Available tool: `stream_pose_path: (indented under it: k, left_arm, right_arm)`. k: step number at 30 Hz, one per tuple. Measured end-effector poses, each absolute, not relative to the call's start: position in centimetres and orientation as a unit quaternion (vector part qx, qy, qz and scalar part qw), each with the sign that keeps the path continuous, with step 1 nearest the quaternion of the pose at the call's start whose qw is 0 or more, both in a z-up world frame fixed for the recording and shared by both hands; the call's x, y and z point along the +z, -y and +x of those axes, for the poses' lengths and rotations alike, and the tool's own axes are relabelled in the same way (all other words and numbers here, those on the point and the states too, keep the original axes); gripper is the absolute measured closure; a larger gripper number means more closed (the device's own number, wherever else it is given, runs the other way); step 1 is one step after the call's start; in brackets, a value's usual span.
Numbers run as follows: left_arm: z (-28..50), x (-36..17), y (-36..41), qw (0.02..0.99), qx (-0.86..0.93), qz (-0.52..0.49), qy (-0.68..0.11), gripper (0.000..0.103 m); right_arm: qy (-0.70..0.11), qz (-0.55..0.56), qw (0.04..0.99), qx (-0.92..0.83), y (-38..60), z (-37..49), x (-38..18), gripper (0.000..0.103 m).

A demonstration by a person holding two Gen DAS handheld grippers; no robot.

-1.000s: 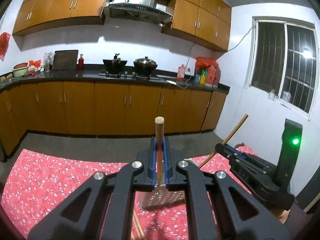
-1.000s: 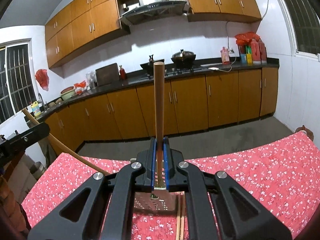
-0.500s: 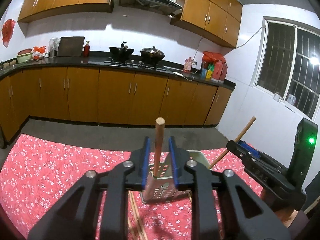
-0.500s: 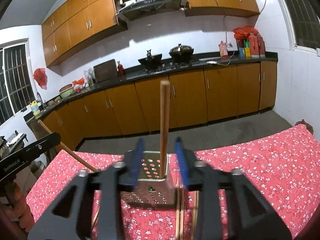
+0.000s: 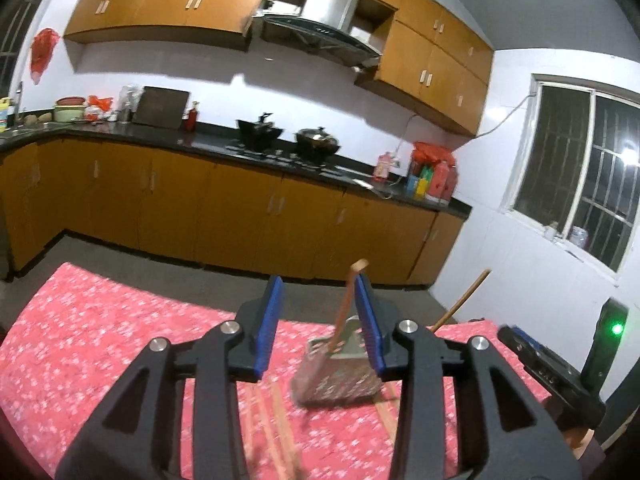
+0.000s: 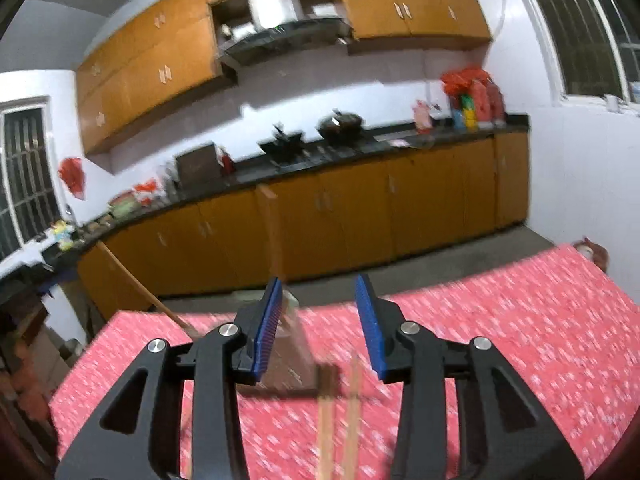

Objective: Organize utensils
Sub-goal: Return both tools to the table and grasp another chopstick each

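Note:
A perforated metal utensil holder stands on the red floral cloth. A wooden stick leans in it, and a second wooden stick leans out to its right. My left gripper is open and empty, just short of the holder. My right gripper is open and empty; the view is blurred. The holder sits at its left finger, with a stick rising from it. Wooden chopsticks lie on the cloth between the jaws, and others lie left of the holder.
The other gripper's black body with a green light is at the right of the left wrist view. Kitchen cabinets and a counter with pots line the far wall. The table edge is just past the holder.
Both grippers opened and let go of their wooden sticks, which now stand in the holder. Both grippers pulled back and shifted sideways; the right view is now blurred.

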State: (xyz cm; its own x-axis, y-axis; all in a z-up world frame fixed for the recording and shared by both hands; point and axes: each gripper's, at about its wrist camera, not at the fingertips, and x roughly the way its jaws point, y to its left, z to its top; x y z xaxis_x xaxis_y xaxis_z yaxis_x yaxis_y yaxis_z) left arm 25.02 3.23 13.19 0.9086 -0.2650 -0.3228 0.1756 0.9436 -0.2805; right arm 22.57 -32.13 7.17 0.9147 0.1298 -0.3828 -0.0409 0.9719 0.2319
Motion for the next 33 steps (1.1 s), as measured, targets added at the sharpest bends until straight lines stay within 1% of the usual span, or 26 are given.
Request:
stream_pose_path:
  k: [3, 5, 10, 13, 17, 22, 24, 25, 26, 29, 33]
  left_arm:
    - [24.6, 10.9, -4.4, 0.968, -0.086, -0.106, -0.211, 0.065]
    - [24.6, 9.1, -4.8, 0.964, -0.075, -0.098, -0.235, 0.065]
    - [24.9, 3.5, -6.0, 0.943, -0.064, -0.099, -0.311, 0.065]
    - [24.5, 0.7, -5.5, 0.932, -0.064, -0.093, -0.343, 0.065]
    - [23.9, -1.6, -4.8, 0.924, -0.069, -0.087, -0.366, 0.065]
    - [23.9, -2.8, -4.3, 0.919, -0.074, -0.08, -0.379, 0.065]
    - [23.7, -3.1, -4.0, 0.918, -0.076, -0.075, -0.383, 0.065]
    - [23.6, -3.3, -3.9, 0.916, -0.077, -0.074, -0.386, 0.065]
    - [23.5, -3.5, -3.8, 0.915, -0.078, -0.074, -0.389, 0.065]
    - [23.6, -3.9, -3.6, 0.911, -0.082, -0.073, -0.397, 0.066]
    - [23.3, -4.8, -3.4, 0.905, -0.09, -0.075, -0.408, 0.072]
  right_arm:
    - [-0.274, 0.108, 0.955, 0.027, 32.8, 23.7, 3.0, 0.064]
    - [-0.333, 0.115, 0.935, 0.034, 32.9, 24.8, -0.3, 0.077]
    - [-0.413, 0.097, 0.904, 0.049, 31.3, 26.0, -5.6, 0.088]
    - [-0.428, 0.094, 0.897, 0.053, 30.7, 25.5, -7.3, 0.088]
    - [-0.432, 0.084, 0.896, 0.059, 29.7, 25.3, -8.1, 0.089]
    - [-0.435, 0.062, 0.897, 0.059, 28.8, 25.4, -8.7, 0.09]
    - [-0.432, 0.042, 0.899, 0.054, 28.3, 25.3, -8.8, 0.091]
    - [-0.431, 0.038, 0.9, 0.049, 28.4, 25.4, -8.8, 0.094]
    - [-0.431, 0.038, 0.901, 0.039, 28.6, 25.4, -8.9, 0.095]
    - [-0.427, 0.053, 0.902, 0.024, 29.6, 25.4, -9.0, 0.096]
    - [-0.425, 0.059, 0.903, 0.02, 30.2, 25.2, -9.1, 0.096]
